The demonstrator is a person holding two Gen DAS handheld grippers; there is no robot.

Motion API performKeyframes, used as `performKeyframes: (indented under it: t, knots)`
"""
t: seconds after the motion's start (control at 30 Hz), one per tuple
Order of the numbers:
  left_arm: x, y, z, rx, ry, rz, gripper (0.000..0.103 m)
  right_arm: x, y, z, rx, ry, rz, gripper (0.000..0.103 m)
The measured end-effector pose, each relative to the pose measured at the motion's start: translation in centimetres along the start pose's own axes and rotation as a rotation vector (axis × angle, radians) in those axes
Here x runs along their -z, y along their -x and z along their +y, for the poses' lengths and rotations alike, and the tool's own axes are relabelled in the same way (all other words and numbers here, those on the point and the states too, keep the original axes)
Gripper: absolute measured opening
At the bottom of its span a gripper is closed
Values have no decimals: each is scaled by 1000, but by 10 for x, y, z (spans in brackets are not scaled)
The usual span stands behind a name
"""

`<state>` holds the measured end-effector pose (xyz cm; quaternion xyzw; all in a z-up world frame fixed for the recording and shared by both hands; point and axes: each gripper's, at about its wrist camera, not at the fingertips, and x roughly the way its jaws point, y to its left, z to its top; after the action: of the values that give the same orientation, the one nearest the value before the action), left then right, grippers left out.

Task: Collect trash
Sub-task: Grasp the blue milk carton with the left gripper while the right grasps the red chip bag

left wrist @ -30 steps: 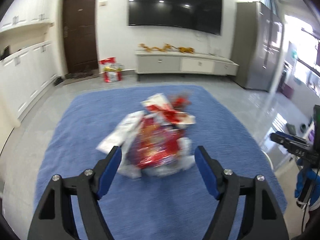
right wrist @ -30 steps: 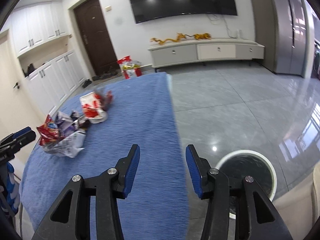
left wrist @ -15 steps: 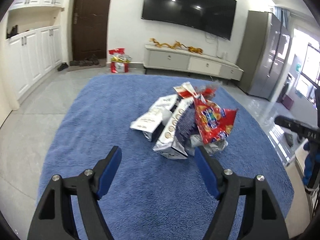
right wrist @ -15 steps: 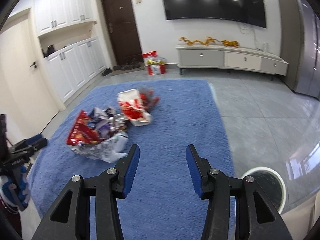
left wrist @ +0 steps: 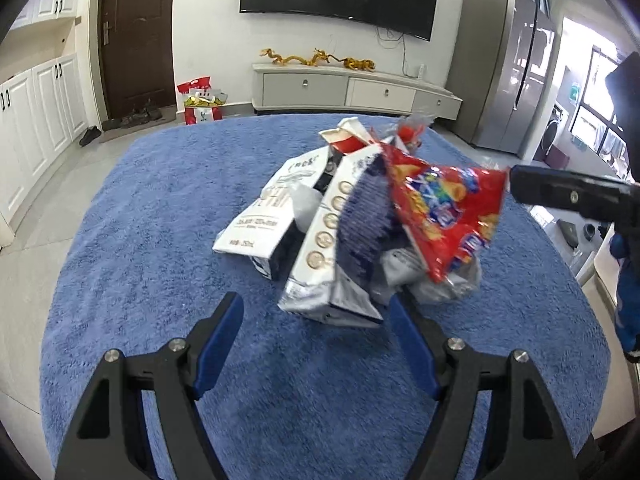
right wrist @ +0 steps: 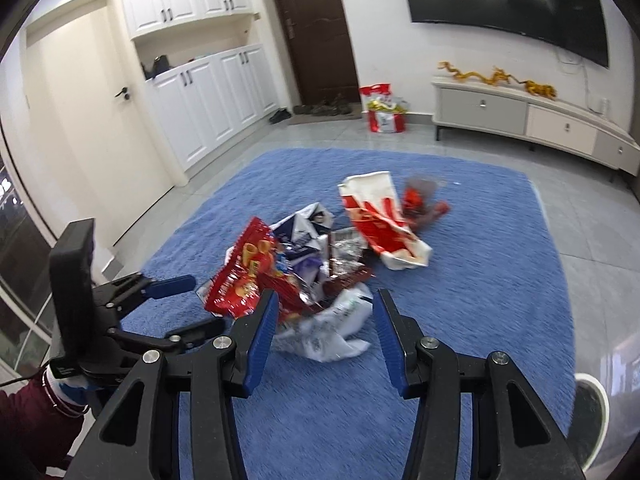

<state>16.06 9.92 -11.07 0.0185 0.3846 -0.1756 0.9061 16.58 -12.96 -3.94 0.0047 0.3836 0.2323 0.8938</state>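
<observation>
Left gripper (left wrist: 316,312) hangs over the near edge of the trash heap, blue pads spread wide, nothing pinched. Its right pad (left wrist: 412,344) sits just beside the crumpled silver wrapper at the heap's near corner; whether it touches cannot be told. The left pad stands over bare rug.

Right gripper (right wrist: 324,308) points at the same heap from the other side, jaws parted and empty. A white plastic bag (right wrist: 332,332) lies on the rug in the gap between its pads, not gripped.

Trash heap sits mid-way on the blue rug (left wrist: 160,208):
- red snack bag (left wrist: 444,216), tilted up on the right of the pile in the left view
- white milk carton (left wrist: 272,208) lying flat, leaning on the pile's left side
- white-and-purple pouch with gold medal marks (left wrist: 340,240), propped up at centre
- red-and-white paper bag (right wrist: 380,220) lying a little apart on the far side, with a blurred red wrapper (right wrist: 420,200) just beyond it

White round bin (right wrist: 588,420) stands on the tile off the rug's corner, at the lower right of the right view, well apart from the heap.

A dark red sleeve (right wrist: 28,424) shows behind the left gripper in the right view.
</observation>
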Motion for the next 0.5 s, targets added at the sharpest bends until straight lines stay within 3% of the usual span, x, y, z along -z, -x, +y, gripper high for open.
performKeyframes:
  t: [0.23,0.37,0.5]
  knots:
    - [-6,-18,6,-3,-26,34,73,-7,-29,9,-49,26,39,49]
    - [-7,-24,3,22,-27,48,50,-7,-39,11,-72,32,59,49]
    - [-7,-27,3,36,-14,50,38,-8,-48,10,-94,27,71,44]
